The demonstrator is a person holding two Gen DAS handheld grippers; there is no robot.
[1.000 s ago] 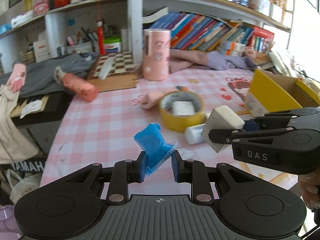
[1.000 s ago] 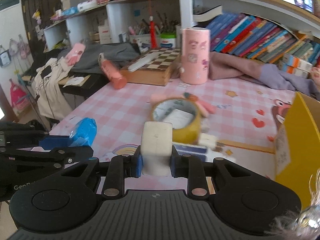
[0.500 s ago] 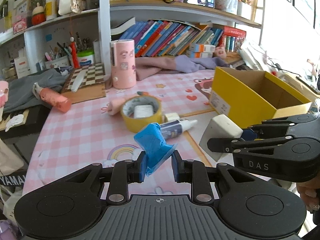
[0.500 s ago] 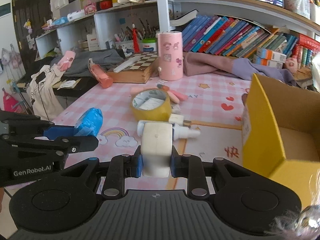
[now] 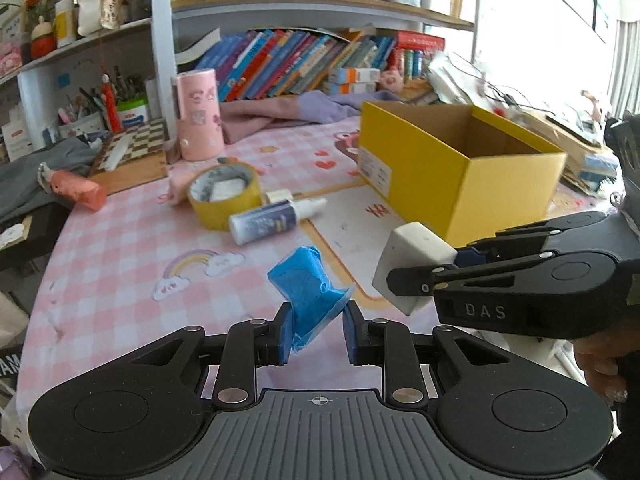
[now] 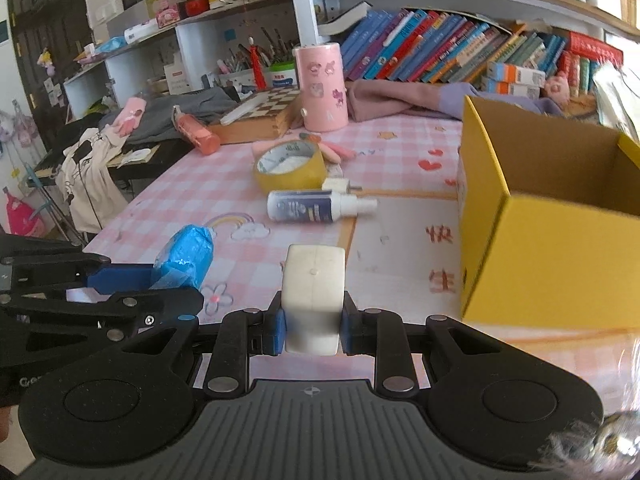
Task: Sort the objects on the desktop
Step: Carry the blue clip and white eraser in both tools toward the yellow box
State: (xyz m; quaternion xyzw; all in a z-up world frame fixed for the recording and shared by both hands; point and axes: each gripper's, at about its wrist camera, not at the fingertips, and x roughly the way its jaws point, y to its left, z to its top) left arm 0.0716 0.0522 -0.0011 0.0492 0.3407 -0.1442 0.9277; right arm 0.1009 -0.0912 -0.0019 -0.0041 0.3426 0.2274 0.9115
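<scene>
My left gripper is shut on a crumpled blue packet, held above the pink checked tablecloth; the packet also shows in the right wrist view. My right gripper is shut on a white block, which also shows in the left wrist view, just right of the blue packet. An open yellow cardboard box stands on the table to the right, also seen in the right wrist view; its inside looks empty.
A yellow tape roll with a white item inside, a white and blue bottle on its side, a pink cylinder, an orange tube and a chessboard box lie on the table. Bookshelves stand behind.
Both grippers have moved back and turned right with their objects; the yellow box has come fully into view and the tape roll now lies farther away to the left.
</scene>
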